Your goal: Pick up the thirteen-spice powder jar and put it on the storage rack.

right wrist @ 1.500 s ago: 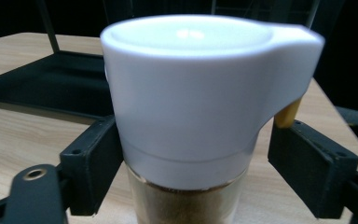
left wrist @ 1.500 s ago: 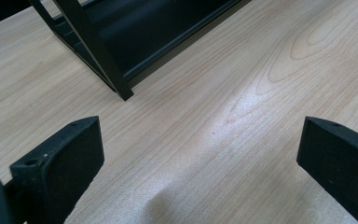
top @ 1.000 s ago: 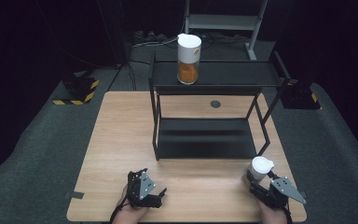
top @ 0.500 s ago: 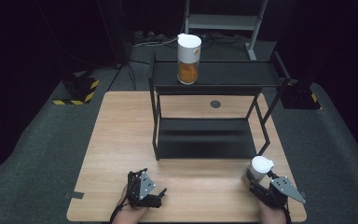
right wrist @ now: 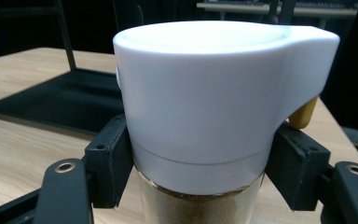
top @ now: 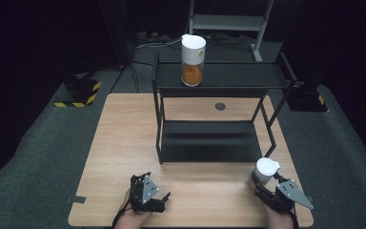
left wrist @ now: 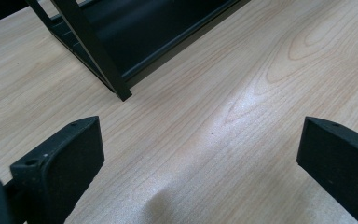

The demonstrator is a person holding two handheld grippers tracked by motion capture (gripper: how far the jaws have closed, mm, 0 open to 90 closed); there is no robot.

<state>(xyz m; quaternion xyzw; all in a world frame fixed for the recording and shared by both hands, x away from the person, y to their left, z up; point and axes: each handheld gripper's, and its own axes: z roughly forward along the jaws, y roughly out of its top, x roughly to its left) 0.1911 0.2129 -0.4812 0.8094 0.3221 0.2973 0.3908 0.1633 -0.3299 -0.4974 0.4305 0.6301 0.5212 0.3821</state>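
Gripped and standing at the near right corner of the light wooden table [top: 124,143]: a glass spice jar with a tall white plastic lid and brownish powder inside [top: 264,171], clamped by the right gripper [top: 266,187]. Jaws pressed against the jar's sides just under the lid, one at 9 o'clock and one at 3 o'clock of it in the right gripper view [right wrist: 200,107], lid rising above them. Whether the base rests on the wood or is lifted just off it, hard to tell.

Judged from the layout: pickup done, placement left. A matching jar with white lid and orange contents [top: 192,59] already up on the top tier of the black two-tier metal rack [top: 219,76], at roughly 11 o'clock from the held jar and well apart from it. Probably left to do: lift, carry toward 12 o'clock, set down on a rack tier, release.

Left gripper [top: 153,199] idle near the table's front edge at about 7 o'clock from the rack, jaws spread wide over bare wood, holding nothing, rack leg [left wrist: 116,88] ahead of it.
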